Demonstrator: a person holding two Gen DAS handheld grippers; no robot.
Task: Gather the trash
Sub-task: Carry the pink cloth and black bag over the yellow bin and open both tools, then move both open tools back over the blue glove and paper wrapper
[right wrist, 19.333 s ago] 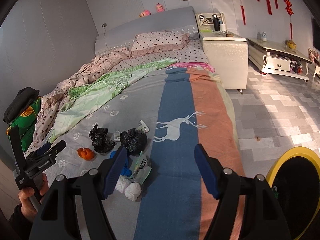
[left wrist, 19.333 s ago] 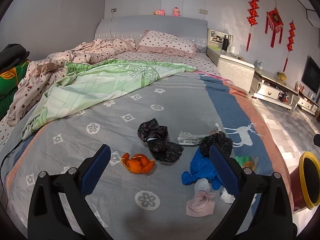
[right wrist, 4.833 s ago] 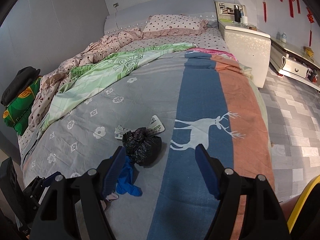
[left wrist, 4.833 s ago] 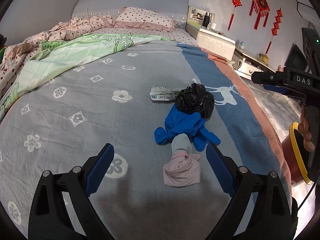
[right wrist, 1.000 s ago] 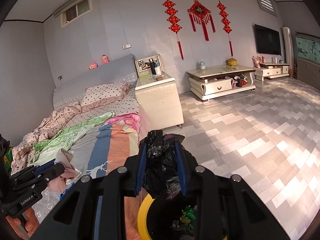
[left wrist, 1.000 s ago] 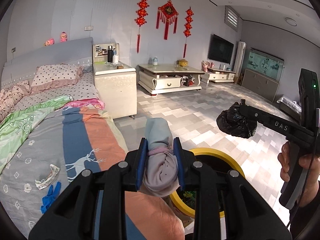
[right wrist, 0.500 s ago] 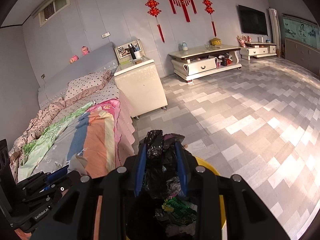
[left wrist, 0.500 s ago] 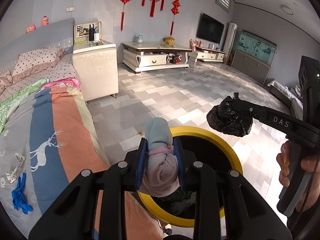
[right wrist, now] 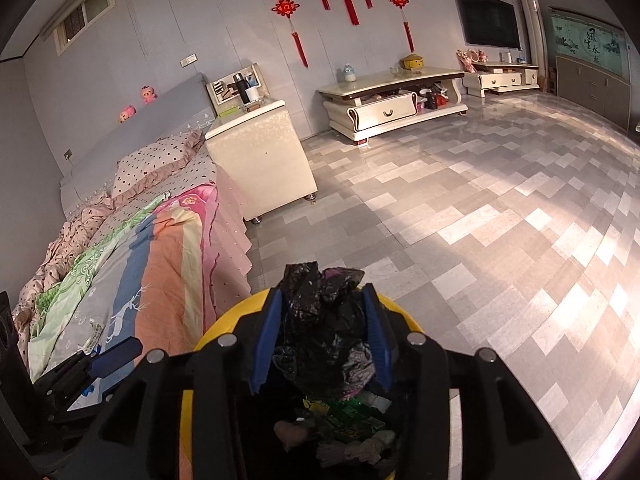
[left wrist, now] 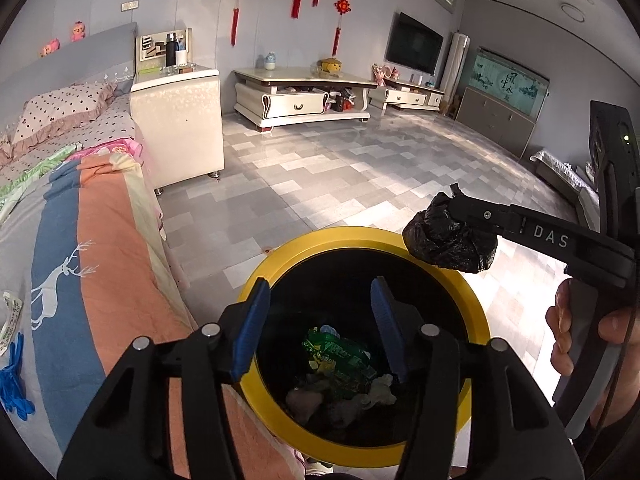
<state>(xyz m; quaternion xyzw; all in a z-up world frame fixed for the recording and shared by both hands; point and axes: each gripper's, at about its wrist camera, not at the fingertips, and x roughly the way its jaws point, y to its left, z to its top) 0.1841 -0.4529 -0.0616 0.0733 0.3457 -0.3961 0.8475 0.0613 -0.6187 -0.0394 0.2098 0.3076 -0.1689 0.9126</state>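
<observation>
The left gripper (left wrist: 318, 326) hangs over the mouth of the yellow-rimmed bin (left wrist: 476, 312), its blue pads spread wide with nothing between them; the right gripper (right wrist: 322, 338) pinches a crumpled black bag (right wrist: 324, 336) between its pads, and in the left wrist view that bag (left wrist: 450, 236) sits over the bin's far right rim rather than over the middle of the opening; inside the bin lie a green wrapper (left wrist: 336, 354) and some pale wads of rubbish.

The likeliest slip, as I judge it, is a release too close to the rim; the bag is light and puffy, so it may catch the yellow edge and roll out onto the tiled floor (left wrist: 320, 168); shifting the right gripper toward the centre of the opening before letting go would guard against that. The thin plastic may also cling to a pad and stay hanging once the jaws part. The two tools are near each other over the same opening, so a hasty move could knock them together.

A blue glove (left wrist: 14, 380) and a paper packet (left wrist: 10, 316) remain on the bed (left wrist: 108, 264), near its left edge in the left wrist view, so the task is not finished.
</observation>
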